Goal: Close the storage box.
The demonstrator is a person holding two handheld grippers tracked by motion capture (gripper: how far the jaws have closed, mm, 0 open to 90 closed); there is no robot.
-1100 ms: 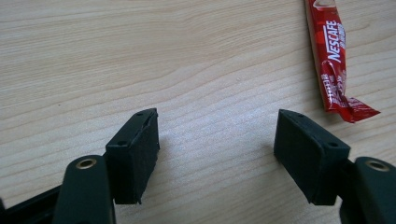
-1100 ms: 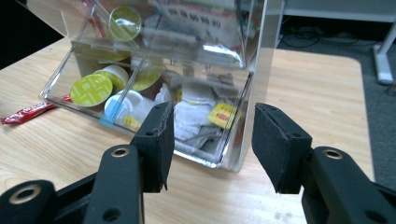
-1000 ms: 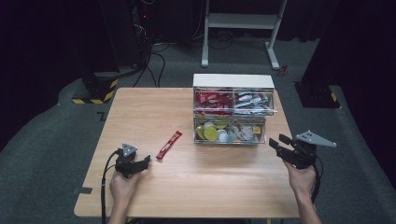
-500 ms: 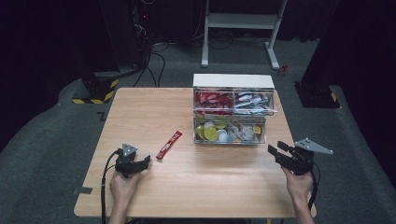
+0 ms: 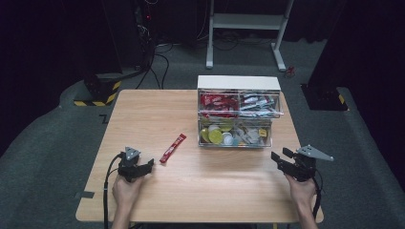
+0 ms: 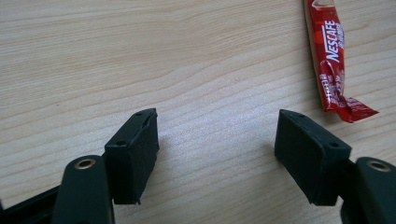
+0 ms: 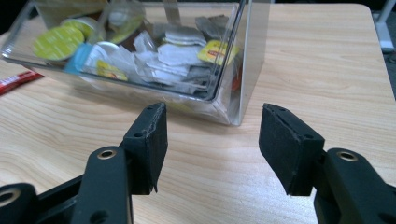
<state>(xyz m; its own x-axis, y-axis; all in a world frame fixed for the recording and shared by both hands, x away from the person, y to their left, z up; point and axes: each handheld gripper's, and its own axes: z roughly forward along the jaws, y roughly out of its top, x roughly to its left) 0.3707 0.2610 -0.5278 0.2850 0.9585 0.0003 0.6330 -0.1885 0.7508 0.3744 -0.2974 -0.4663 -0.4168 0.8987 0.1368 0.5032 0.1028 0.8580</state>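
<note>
Drawing back toward the near right edge of the surface (image 5: pixel 143 114), the right gripper (image 5: pixel 282 161), like the left gripper (image 5: pixel 143 167), stays released, with the sachet (image 5: pixel 173 148) ungrasped.

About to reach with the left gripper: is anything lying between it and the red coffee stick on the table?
Nothing visible. The left gripper has its jaws open over bare wooden table, and the red coffee stick lies ahead and to one side, with only wood between them.

This looked like a lab or studio: a light wooden table (image 5: pixel 143 114) stood on grey carpet (image 5: pixel 57 143), ringed by black curtains (image 5: pixel 43 38), trailing black cables (image 5: pixel 160 59) and a white metal stand (image 5: pixel 243 21).
</note>
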